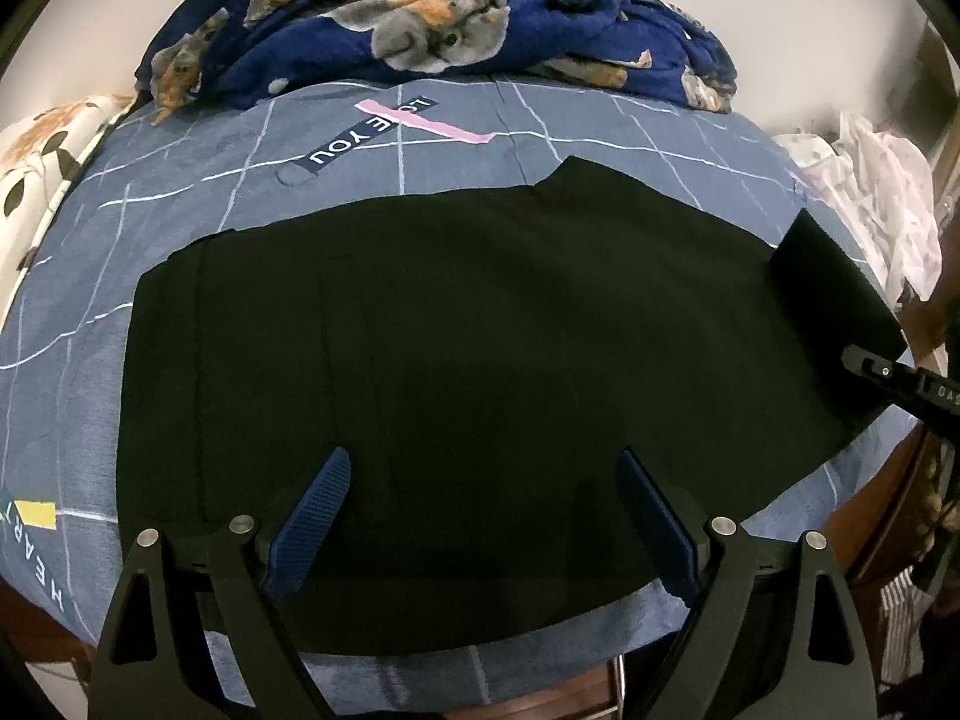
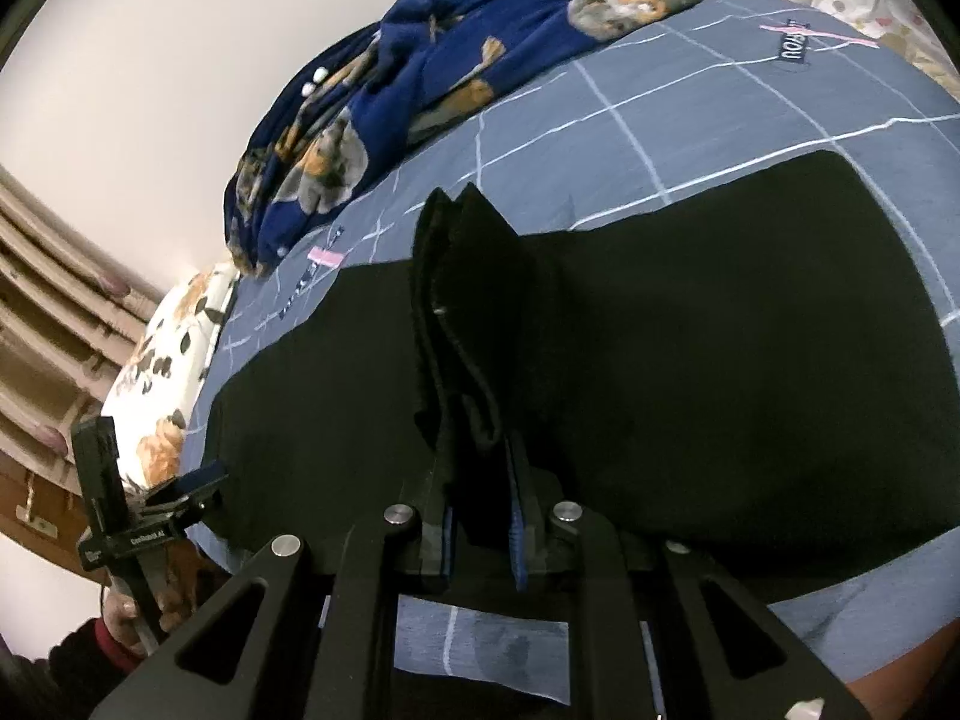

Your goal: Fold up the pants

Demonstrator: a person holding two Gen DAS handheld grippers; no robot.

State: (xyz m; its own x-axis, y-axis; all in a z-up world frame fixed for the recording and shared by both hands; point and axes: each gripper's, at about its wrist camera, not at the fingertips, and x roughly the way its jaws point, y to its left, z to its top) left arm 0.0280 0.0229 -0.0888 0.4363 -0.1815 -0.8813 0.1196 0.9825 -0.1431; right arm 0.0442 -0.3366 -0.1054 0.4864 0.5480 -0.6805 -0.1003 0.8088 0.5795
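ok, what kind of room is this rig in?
Most likely a bedroom: the black pants lie on a bed with a grey-blue grid-print sheet, a bunched navy fleece blanket behind and a floral pillow at the side.

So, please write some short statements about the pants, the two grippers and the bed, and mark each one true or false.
1. The black pants lie spread on a grey-blue checked bed sheet. True.
2. The right gripper is open and holds nothing. False: it is shut on a raised edge of the pants.
3. The left gripper is open above the pants. True.
4. A red towel is bunched at the far side of the bed. False: a dark blue blanket with animal prints is bunched there.
5. The pants are white. False: they are black.
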